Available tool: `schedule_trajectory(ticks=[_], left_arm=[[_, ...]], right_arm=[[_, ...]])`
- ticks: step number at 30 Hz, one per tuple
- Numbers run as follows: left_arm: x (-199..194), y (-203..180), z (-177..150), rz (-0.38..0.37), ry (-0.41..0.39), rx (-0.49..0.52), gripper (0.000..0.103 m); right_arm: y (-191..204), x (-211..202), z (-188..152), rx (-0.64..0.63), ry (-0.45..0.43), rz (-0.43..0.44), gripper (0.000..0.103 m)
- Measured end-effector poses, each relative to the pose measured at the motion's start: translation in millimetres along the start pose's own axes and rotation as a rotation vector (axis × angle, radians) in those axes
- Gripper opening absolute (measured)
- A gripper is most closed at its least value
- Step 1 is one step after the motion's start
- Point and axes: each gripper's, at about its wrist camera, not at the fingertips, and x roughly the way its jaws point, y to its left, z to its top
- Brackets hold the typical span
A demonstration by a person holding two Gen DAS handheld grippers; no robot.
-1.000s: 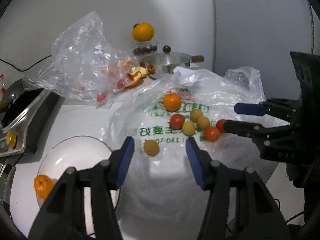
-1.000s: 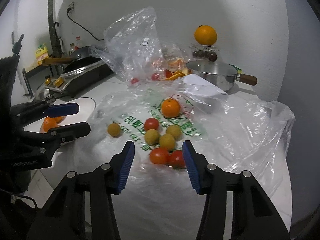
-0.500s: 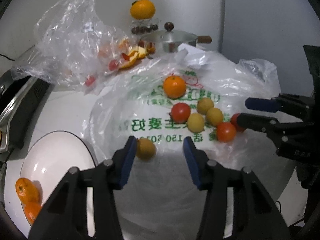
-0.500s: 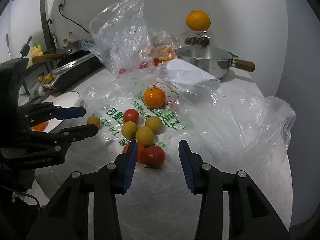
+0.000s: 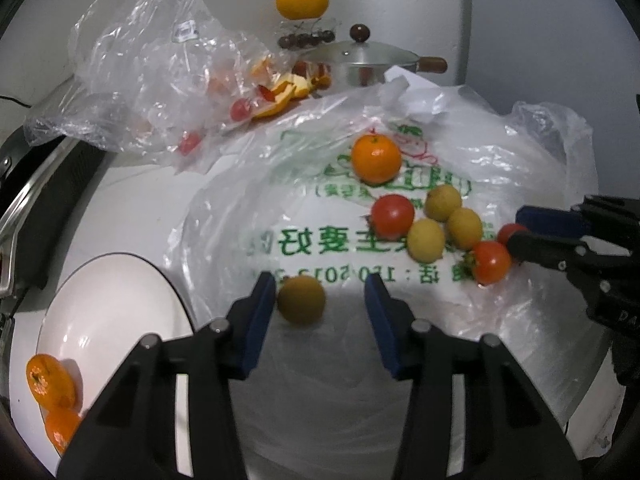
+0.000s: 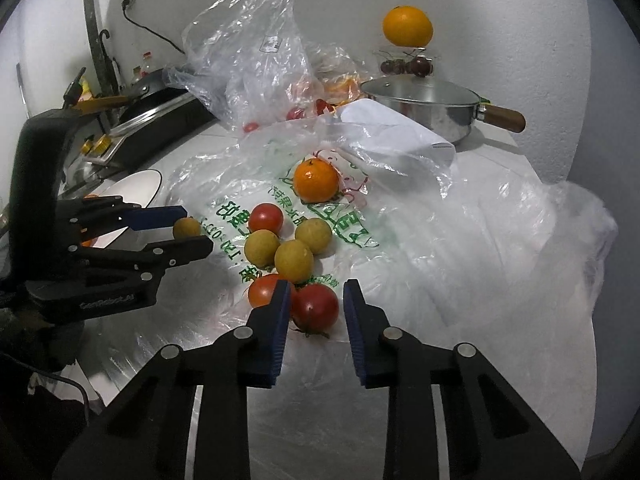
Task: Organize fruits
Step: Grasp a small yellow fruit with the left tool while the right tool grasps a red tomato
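The left gripper is closing: its jaws bracket a yellow-brown fruit, with the left pad touching it and a gap at the right pad. The right gripper jaws have narrowed on a red tomato; the left pad is at its skin. Both fruits lie on the printed plastic bag spread over the bench. A white plate holding orange pieces sits beside the bag.

Both wrist fisheyes look steeply down and forward, close over the printed clear plastic bag. The left one views from the white round plate side, the right from the opposite side. Shared: fruit cluster, steel lidded pan, each other's gripper.
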Motion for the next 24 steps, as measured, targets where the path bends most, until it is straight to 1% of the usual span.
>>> schedule_trajectory(ticks=[2,3,6,12,24], left_arm=[[2.9,0.4,0.4,0.008,0.008,0.005,0.035],[4.3,0.6,0.2,0.008,0.013,0.006,0.031],[5.8,0.6,-1.1,-0.007,0.02,0.008,0.026],[-1.9,-2.0,-2.5,-0.025,0.008,0.013,0.026],[-38.8,-5.0,-0.3,-0.077,-0.074,0.016,0.026]], right_arm=[[0.1,-0.3,-0.2,0.002,0.0,0.0,0.026],[0.1,-0.3,-0.2,0.003,0.0,0.001,0.026],[0.6,-0.3,-1.9,0.0,0.004,0.001,0.026],[1.0,0.6,-2.3,-0.006,0.006,-0.003,0.025],[8.2,-20.6,2.1,-0.006,-0.039,-0.048,0.025]])
